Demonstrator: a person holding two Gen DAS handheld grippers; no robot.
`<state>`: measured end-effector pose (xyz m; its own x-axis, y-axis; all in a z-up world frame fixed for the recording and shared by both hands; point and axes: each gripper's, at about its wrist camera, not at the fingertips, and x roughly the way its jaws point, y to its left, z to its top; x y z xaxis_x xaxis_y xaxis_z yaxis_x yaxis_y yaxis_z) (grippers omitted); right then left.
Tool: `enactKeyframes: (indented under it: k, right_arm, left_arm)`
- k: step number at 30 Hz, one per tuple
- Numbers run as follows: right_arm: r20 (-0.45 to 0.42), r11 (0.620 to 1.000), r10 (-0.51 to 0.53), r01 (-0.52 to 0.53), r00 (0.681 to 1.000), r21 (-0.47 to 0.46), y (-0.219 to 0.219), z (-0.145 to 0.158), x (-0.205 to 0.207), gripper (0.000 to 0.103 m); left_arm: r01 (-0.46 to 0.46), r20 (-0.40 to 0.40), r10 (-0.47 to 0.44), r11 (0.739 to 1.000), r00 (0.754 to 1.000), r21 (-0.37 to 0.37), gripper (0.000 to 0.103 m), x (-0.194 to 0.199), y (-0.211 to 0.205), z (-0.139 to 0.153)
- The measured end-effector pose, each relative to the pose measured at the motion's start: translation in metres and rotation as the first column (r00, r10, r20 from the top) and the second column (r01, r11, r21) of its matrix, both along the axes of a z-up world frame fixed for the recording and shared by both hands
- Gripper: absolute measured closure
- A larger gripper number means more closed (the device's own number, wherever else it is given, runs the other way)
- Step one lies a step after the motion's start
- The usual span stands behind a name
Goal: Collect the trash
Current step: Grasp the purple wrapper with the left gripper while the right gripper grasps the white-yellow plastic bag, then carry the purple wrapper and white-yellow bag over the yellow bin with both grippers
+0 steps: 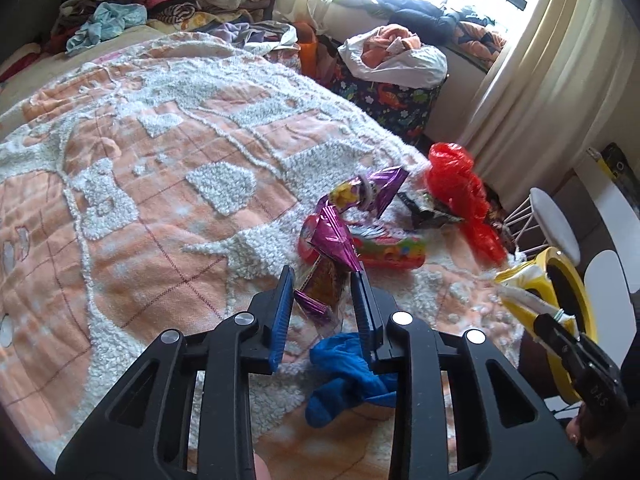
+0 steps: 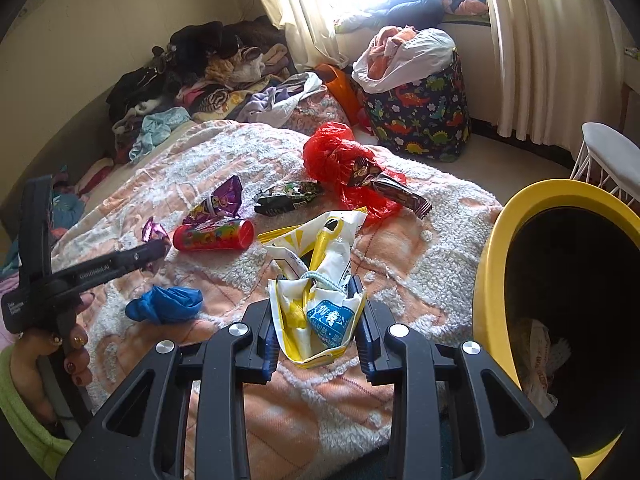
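Note:
My left gripper [image 1: 323,280] is open over the bed, its fingers either side of a purple and gold foil wrapper [image 1: 328,276]. Beyond it lie a red snack tube [image 1: 384,250], another purple wrapper [image 1: 372,190], a dark wrapper [image 1: 428,208] and a red plastic bag [image 1: 460,188]. A blue crumpled piece [image 1: 344,376] lies under the gripper. My right gripper [image 2: 316,284] is shut on a yellow and white snack bag [image 2: 316,280], held beside the yellow bin [image 2: 492,264]. The left gripper [image 2: 156,248] shows at the left of the right wrist view.
The bed carries an orange and white blanket [image 1: 160,168]. Piled clothes [image 1: 160,4] lie at its far end. A dinosaur-print hamper [image 2: 420,112] stands by the curtained window. A white stool [image 2: 612,156] stands behind the bin, which holds some crumpled paper [image 2: 536,360].

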<state>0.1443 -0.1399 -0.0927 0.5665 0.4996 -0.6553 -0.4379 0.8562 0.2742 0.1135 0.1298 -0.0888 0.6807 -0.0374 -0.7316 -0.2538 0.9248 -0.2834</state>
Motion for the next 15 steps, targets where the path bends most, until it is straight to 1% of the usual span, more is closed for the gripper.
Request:
enactKeyframes:
  k: [8,15]
  right_arm:
    - [0.029,1.000,0.006,-0.007,1.000,0.016,-0.007,0.010,-0.007,0.074]
    - [0.058,0.999,-0.008,0.006,0.998,0.033,-0.017,0.020,-0.010,0.074]
  left_arm:
    - [0.023,0.057,-0.022,1.000,0.998,-0.016,0.082,-0.003,-0.013,0.021]
    - [0.060,0.083,-0.058,0.998,0.995,-0.020,0.082,-0.002,-0.030,0.032]
